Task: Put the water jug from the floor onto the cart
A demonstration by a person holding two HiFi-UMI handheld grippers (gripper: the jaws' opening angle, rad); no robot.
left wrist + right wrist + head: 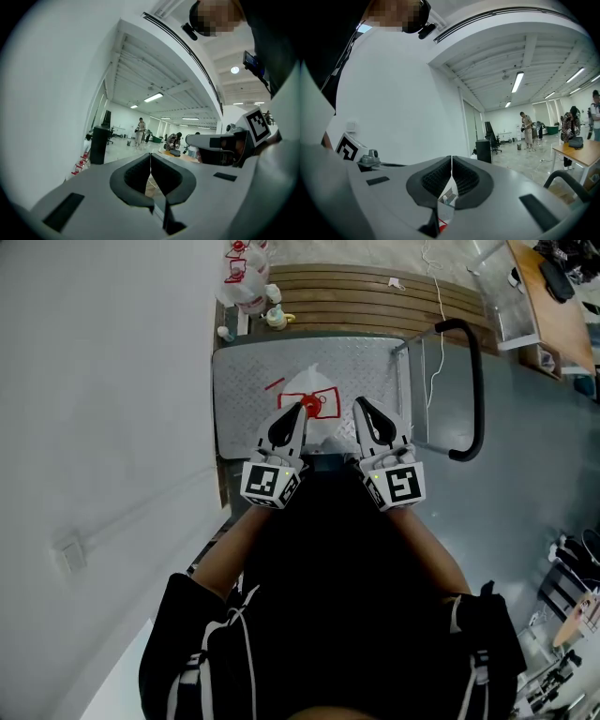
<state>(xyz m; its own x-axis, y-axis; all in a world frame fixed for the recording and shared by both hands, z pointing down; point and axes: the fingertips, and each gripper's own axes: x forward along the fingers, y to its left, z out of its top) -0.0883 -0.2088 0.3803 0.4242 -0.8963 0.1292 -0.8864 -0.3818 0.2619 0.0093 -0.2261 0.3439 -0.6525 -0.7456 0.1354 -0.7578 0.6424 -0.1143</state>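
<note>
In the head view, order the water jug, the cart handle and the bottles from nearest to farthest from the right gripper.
1. The water jug, just left of the right gripper.
2. The cart handle, off to the right.
3. The bottles, far upper left, by the wall.

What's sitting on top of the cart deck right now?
The water jug, clear with red fittings, stands on the cart deck. The left gripper and right gripper cover its near side.

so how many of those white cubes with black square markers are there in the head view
2. One white marker cube rides on the left gripper, the other marker cube on the right gripper; none seems hidden.
</note>
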